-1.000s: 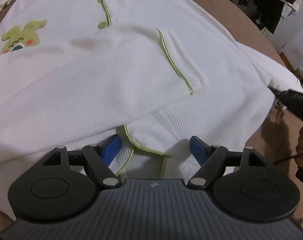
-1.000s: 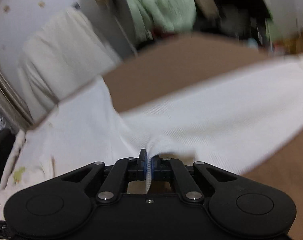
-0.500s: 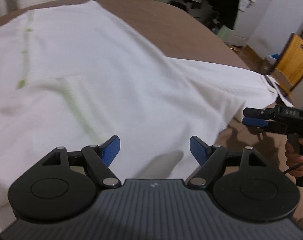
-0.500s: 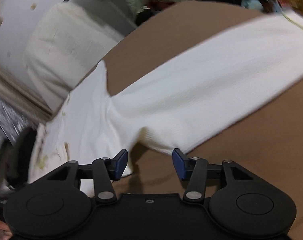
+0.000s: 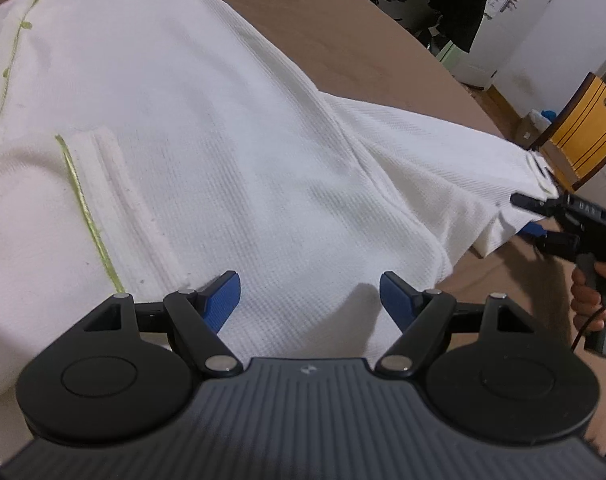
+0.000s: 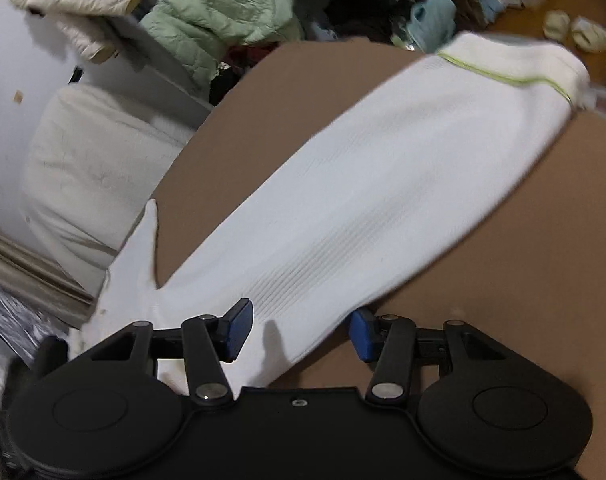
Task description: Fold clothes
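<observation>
A white waffle-knit top (image 5: 223,140) with green piping lies spread on the brown table (image 5: 323,20). One sleeve is folded across the body, its cuff (image 5: 115,200) at the left. My left gripper (image 5: 309,288) hovers open just above the body, nothing between its blue pads. The other sleeve (image 6: 383,200) stretches out over the table to its green-trimmed cuff (image 6: 523,68). My right gripper (image 6: 299,320) straddles this sleeve near the armpit. Its jaws are closing, but the pads stand apart from the cloth. In the left wrist view the right gripper (image 5: 523,216) sits at the sleeve's edge.
A person's hand (image 5: 587,296) holds the right gripper's handle. A yellow cabinet (image 5: 583,136) and hanging dark clothes (image 5: 443,0) stand beyond the table. A green quilted jacket (image 6: 223,12) and a cream cushion (image 6: 91,168) lie past the far edge.
The right gripper was shut on a bunch of the white cloth, then opened and let it drop flat. Both views have swung sideways along the garment toward the outstretched sleeve.
</observation>
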Demonstrator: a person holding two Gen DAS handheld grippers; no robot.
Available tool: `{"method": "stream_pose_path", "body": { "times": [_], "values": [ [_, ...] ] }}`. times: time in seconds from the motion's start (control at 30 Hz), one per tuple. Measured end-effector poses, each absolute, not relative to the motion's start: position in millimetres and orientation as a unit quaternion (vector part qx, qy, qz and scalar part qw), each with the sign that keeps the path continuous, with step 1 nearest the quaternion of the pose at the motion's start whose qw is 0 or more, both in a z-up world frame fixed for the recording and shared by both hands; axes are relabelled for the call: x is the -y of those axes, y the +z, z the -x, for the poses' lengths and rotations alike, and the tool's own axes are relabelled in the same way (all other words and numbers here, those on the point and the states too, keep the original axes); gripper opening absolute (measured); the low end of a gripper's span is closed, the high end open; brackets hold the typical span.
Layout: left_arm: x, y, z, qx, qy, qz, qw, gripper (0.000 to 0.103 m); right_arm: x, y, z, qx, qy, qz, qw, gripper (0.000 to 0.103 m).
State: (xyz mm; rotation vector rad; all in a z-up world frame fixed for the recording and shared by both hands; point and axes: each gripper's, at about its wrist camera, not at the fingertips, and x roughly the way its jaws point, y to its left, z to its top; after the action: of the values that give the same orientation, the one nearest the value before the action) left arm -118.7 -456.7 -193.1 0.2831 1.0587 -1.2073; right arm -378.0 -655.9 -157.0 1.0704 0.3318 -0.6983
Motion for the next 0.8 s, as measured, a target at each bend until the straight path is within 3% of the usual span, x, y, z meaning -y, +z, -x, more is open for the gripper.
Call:
{"method": "stream_pose_path", "body": {
  "times": [0.03, 0.07, 0.1, 0.13, 0.17, 0.3, 0.53, 0.8],
  "values": [
    [458, -195, 119, -0.471, -0.535, -0.131, 0.689, 0.076, 658, -157, 386, -0.140, -0.327, -0.492, 0.794, 0.054],
    [460, -197, 120, -0.471, -0.531, -0.135, 0.692, 0.076, 660, -156, 385, -0.130, -0.339, -0.479, 0.800, 0.047],
    [462, -198, 121, -0.470, -0.529, -0.138, 0.693, 0.076, 662, -153, 381, -0.131, -0.360, -0.454, 0.805, 0.026],
    [462, -197, 122, -0.468, -0.530, -0.143, 0.693, 0.076, 662, -144, 378, -0.137, -0.382, -0.415, 0.814, 0.011],
    [462, -194, 123, -0.465, -0.532, -0.150, 0.692, 0.076, 661, -135, 376, -0.142, -0.403, -0.374, 0.823, 0.002],
    [460, -192, 127, -0.469, -0.545, -0.168, 0.674, 0.076, 660, -96, 366, -0.162, -0.479, -0.203, 0.839, 0.001],
    [465, -198, 134, -0.464, -0.550, -0.196, 0.667, 0.081, 680, -88, 363, -0.182, -0.478, -0.195, 0.837, 0.001],
    [421, -148, 82, -0.463, -0.526, -0.081, 0.709, 0.080, 614, 1, 271, -0.146, -0.339, -0.114, 0.922, 0.002]
  ]
}}
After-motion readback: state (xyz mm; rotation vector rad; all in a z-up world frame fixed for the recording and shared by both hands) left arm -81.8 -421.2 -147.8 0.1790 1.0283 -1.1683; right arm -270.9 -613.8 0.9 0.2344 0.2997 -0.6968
